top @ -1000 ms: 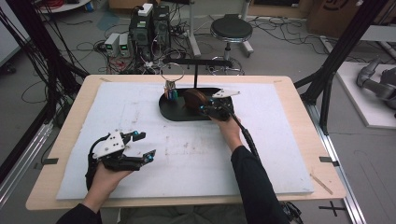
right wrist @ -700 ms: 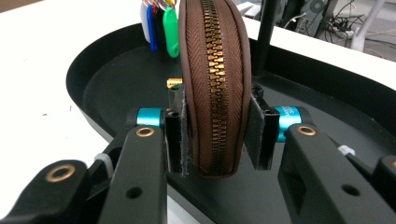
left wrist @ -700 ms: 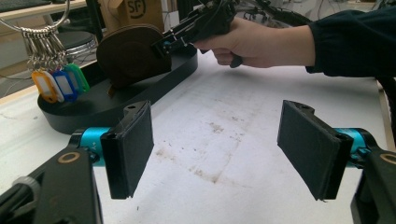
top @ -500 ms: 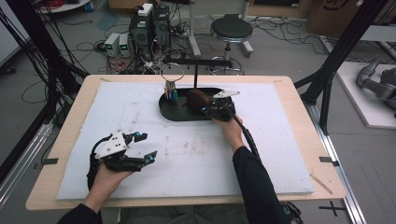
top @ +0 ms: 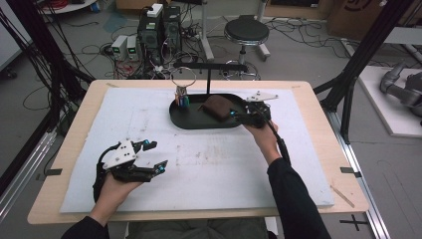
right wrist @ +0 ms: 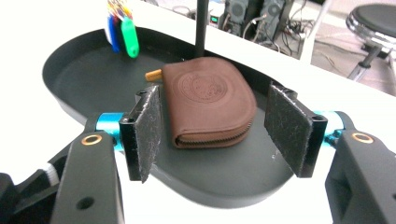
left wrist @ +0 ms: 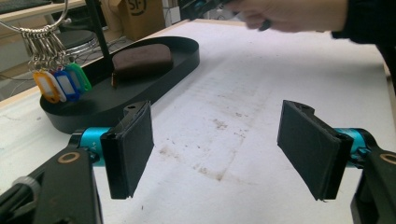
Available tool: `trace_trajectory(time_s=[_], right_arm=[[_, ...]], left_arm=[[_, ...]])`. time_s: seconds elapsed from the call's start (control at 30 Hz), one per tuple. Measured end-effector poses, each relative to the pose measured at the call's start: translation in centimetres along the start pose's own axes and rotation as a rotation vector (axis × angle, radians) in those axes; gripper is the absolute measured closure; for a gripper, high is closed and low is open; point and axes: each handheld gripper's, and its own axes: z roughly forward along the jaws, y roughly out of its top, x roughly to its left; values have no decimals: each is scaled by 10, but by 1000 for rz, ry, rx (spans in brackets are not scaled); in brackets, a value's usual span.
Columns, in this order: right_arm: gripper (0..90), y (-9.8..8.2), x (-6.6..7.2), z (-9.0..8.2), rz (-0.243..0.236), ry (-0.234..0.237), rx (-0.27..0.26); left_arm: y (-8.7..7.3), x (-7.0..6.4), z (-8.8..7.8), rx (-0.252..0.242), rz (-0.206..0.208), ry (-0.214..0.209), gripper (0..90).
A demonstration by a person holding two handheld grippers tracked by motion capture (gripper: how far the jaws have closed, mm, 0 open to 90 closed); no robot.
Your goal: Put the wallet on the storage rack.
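Step in hand: setting the brown zipped leather pouch [right wrist: 210, 100] down in the black oval metal tray [right wrist: 224, 182] and letting go of it, as I read it.
Right gripper [right wrist: 212, 123]: its jaws have just been opening; the felt-faced pads [right wrist: 287, 123] stand spread with a gap on each side of the pouch, pinching nothing.
Pouch relative to the fingers: it lies flat on the tray floor just beyond and between the right pads, zipper edge toward them, nearer the left pad than the right, touching neither.
Left gripper [left wrist: 224, 149]: spread wide over the stained white table mat [left wrist: 261, 93], nothing between its pads, well apart from the tray.
Other things near the fingers: the black upright post [right wrist: 201, 18] rises behind the pouch; the coloured plastic key tags [right wrist: 122, 28] on a metal ring hang beyond the right gripper's left pad, at the tray's far end.
How to finish well: I would draw the right gripper straight back along its own line, over the near rim, keeping the pads parted so neither drags the pouch's corner.
What could go wrong: the left pad sits close to the pouch's side, so a sideways drift could nudge it toward the post.
Check before leaving: the pouch should rest wholly inside the rim, flat, not tipped against the wall.
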Motion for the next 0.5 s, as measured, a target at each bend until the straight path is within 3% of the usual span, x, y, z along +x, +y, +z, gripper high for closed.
trace_trajectory(time_s=[0.23, 0.5], right_arm=[[344, -10, -9, -56, 45, 77, -60], [293, -39, -10, -101, 61, 111, -78]], left_arm=[[0, 6, 3, 7, -3, 17, 266], [-1, 11, 2, 14, -18, 52, 260]])
